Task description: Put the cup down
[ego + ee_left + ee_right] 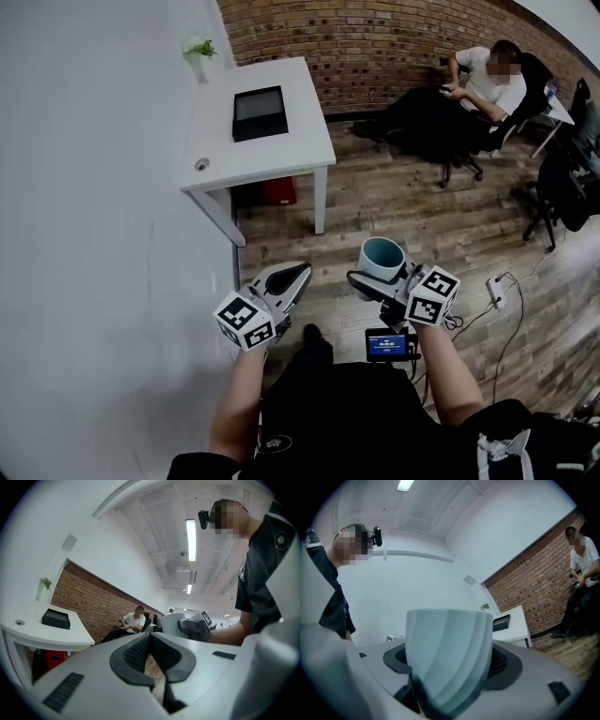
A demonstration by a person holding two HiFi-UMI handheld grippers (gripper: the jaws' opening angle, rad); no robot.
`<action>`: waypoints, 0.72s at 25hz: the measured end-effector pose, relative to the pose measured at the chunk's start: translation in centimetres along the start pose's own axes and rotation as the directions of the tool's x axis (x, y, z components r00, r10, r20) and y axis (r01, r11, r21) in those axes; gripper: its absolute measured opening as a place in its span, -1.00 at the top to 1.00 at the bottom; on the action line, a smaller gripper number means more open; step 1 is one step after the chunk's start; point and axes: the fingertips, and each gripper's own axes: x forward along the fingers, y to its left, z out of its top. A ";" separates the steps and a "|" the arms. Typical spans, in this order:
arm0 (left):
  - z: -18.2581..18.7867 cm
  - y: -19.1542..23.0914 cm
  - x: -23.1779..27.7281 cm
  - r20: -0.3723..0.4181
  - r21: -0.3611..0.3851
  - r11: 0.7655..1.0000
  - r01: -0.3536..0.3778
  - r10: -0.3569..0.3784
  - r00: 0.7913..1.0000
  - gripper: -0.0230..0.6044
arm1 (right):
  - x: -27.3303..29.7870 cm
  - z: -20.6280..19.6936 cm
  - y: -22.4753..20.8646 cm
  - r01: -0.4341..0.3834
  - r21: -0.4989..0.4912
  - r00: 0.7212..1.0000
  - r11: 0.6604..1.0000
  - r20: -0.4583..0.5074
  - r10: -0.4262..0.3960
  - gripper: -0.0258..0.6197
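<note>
The right gripper (379, 279) clamps its 2 jaws on the pale ribbed cup (382, 255), holding it upright in the air over the wooden floor (394, 202), well short of the white table (281, 155); the left gripper (284, 281), jaws pressed together, carries nothing. Loosening the grip short of the table would likely drop the cup to the floor
</note>
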 end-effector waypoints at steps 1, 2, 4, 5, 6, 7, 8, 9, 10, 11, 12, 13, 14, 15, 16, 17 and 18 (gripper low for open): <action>0.5 1.2 0.0 0.006 -0.002 1.000 -0.001 0.001 1.000 0.90 | 1.2 0.4 -0.5 0.000 -0.002 1.000 1.000 -0.002 0.000 -0.30; 0.8 2.3 0.0 0.013 -0.009 1.000 -0.003 0.003 1.000 0.90 | 2.4 0.6 -0.9 0.001 -0.002 1.000 1.000 -0.005 -0.001 -0.30; 1.1 4.1 -0.3 0.022 -0.025 1.000 -0.004 0.005 1.000 0.90 | 4.4 0.6 -1.5 -0.003 0.004 1.000 1.000 -0.017 0.003 -0.30; 1.1 4.9 -0.4 0.022 -0.029 1.000 -0.005 0.006 1.000 0.90 | 5.2 0.5 -1.8 -0.007 0.009 1.000 1.000 -0.025 0.007 -0.30; 1.1 5.6 -0.5 0.022 -0.032 0.999 -0.009 0.010 1.000 0.90 | 6.0 0.5 -2.1 -0.010 0.013 0.999 1.000 -0.034 0.011 -0.30; 1.2 6.4 -0.5 0.024 -0.038 0.999 -0.016 0.017 1.000 0.90 | 6.7 0.5 -2.5 -0.014 0.014 0.999 1.000 -0.041 0.015 -0.30; 1.2 7.1 -0.5 0.028 -0.045 0.999 -0.024 0.025 0.999 0.90 | 7.2 0.6 -2.9 -0.018 0.014 0.999 1.000 -0.046 0.019 -0.30; 1.3 7.7 -0.5 0.031 -0.050 0.998 -0.032 0.034 0.999 0.90 | 7.7 0.9 -3.3 -0.020 0.015 0.999 1.000 -0.049 0.021 -0.30; 1.5 8.3 -0.4 0.034 -0.053 0.998 -0.039 0.041 0.999 0.90 | 8.2 1.1 -3.7 -0.021 0.017 0.998 1.000 -0.051 0.022 -0.30; 1.6 9.0 -0.4 0.036 -0.055 0.997 -0.045 0.047 0.998 0.90 | 8.8 1.4 -4.1 -0.022 0.019 0.998 1.000 -0.052 0.023 -0.30; 1.7 9.7 -0.4 0.036 -0.057 0.997 -0.049 0.052 0.998 0.90 | 9.5 1.5 -4.5 -0.025 0.020 0.998 0.999 -0.053 0.026 -0.30; 1.7 10.4 -0.4 0.035 -0.061 0.997 -0.055 0.057 0.998 0.90 | 10.1 1.6 -5.0 -0.029 0.023 0.998 0.999 -0.056 0.030 -0.30; 1.6 11.1 -0.4 0.034 -0.067 0.996 -0.061 0.064 0.997 0.90 | 10.8 1.5 -5.5 -0.032 0.027 0.998 0.999 -0.060 0.034 -0.30; 1.4 11.9 -0.3 0.031 -0.073 0.995 -0.069 0.071 0.997 0.90 | 11.5 1.4 -5.9 -0.035 0.032 0.997 0.999 -0.064 0.037 -0.30; 1.3 12.7 -0.2 0.028 -0.076 0.994 -0.077 0.079 0.996 0.90 | 12.1 1.4 -6.5 -0.040 0.037 0.997 0.999 -0.067 0.042 -0.30; 1.2 13.5 -0.1 0.025 -0.077 0.993 -0.084 0.086 0.996 0.90 | 12.8 1.3 -7.1 -0.046 0.041 0.996 0.998 -0.069 0.049 -0.30; 1.2 14.4 0.1 0.024 -0.076 0.993 -0.091 0.093 0.995 0.90 | 13.4 1.3 -7.8 -0.054 0.045 0.996 0.998 -0.069 0.057 -0.30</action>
